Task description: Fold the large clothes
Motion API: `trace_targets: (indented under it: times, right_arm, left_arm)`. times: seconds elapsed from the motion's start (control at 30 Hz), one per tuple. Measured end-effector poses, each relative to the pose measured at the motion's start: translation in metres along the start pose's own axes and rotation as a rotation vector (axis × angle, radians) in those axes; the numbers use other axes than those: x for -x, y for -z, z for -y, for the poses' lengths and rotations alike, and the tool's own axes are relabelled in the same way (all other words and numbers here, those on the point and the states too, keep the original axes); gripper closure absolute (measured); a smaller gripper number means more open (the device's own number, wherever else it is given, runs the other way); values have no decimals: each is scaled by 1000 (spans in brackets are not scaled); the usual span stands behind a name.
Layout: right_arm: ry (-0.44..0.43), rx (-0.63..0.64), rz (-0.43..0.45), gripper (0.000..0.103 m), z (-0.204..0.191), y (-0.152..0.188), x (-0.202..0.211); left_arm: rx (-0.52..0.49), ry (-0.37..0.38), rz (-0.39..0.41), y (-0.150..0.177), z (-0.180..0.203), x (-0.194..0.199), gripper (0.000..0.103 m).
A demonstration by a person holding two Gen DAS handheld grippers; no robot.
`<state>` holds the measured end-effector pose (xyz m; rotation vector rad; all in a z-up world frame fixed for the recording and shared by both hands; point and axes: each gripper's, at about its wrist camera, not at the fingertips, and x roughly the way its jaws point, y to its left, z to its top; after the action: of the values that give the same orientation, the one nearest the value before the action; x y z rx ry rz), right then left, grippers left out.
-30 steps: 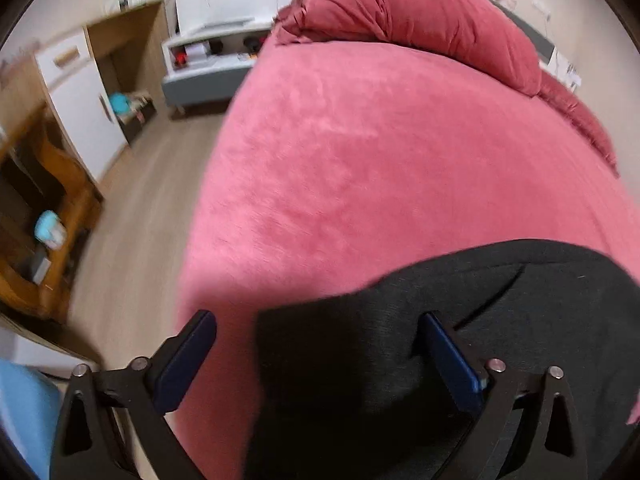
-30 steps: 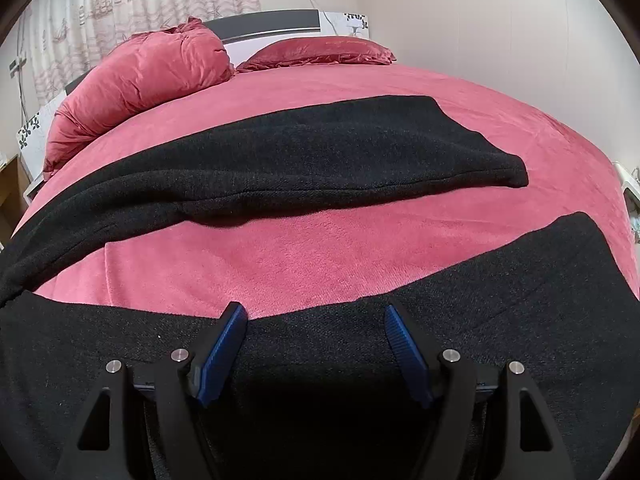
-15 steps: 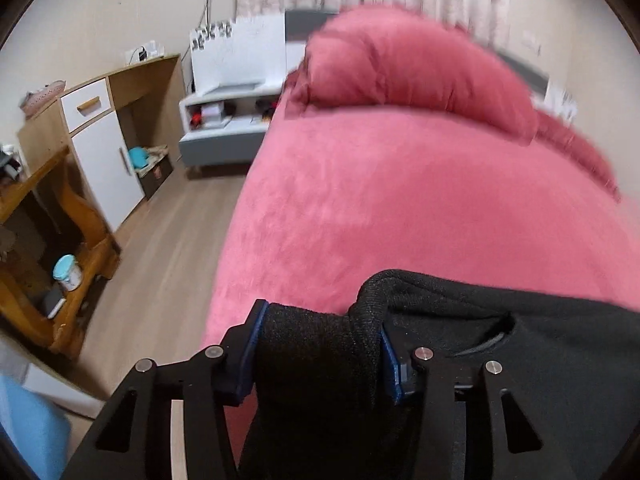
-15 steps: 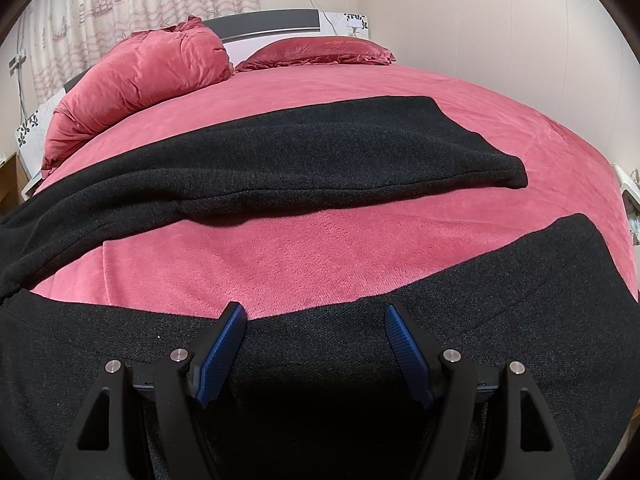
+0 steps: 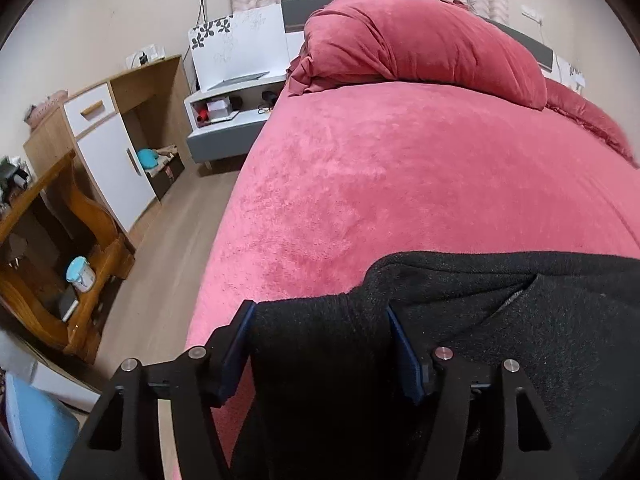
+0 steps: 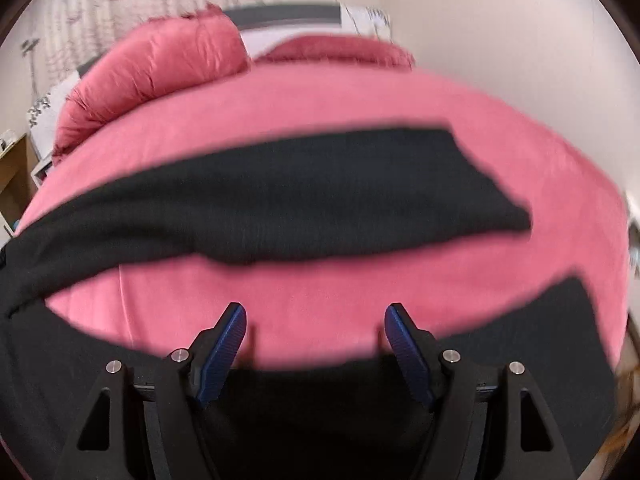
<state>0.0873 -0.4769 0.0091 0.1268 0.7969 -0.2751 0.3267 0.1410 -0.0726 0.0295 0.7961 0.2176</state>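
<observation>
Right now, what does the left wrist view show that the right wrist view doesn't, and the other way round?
Only the left wrist view shows the left gripper shut on a bunched fold of the black garment, plus the wooden cabinet and floor. Only the right wrist view, which is blurred, shows the right gripper open, above the garment's near edge, and a long black section stretched across the bed. Both share the pink bedcover and the rolled pink duvet.
</observation>
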Motion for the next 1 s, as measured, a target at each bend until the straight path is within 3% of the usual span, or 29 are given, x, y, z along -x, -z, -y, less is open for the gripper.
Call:
trace_targets:
  times: [0.1,0.23,0.3,0.47,0.63,0.87,0.9,0.97,1.0]
  right_arm:
    - [-1,-8,31,30,20,-50,-8]
    - [51,-105,-75,30,60,-111,-62]
    - [93,-157,-75,30,79,-131,-82]
    - [76,-450,-142,30,125,-182,-138]
    - [114,-685,-200,30,143,-201,-175]
    - [206,-728,-321,30,128,-198,-214]
    - [222,-706,-317,32,125,-198,-215]
    - [302,-625,-337,63,114,-198,-216]
    - [304,-593,-334,69,112,-198,-215]
  left_arm:
    - [-27,-25,7,2,6,3,38]
    - [-21,-22,9,4,5,3,38]
    - [-16,-18,4,4,4,2,37]
    - [-16,-17,-10,4,5,-3,35]
    - [-15,-17,-10,5,5,-3,35]
    - [-16,-19,-12,5,6,-4,35]
    - [-19,-22,-12,6,7,-4,35]
    - [-22,-26,-12,6,7,-4,35]
    - [-21,-24,-13,5,7,-5,35]
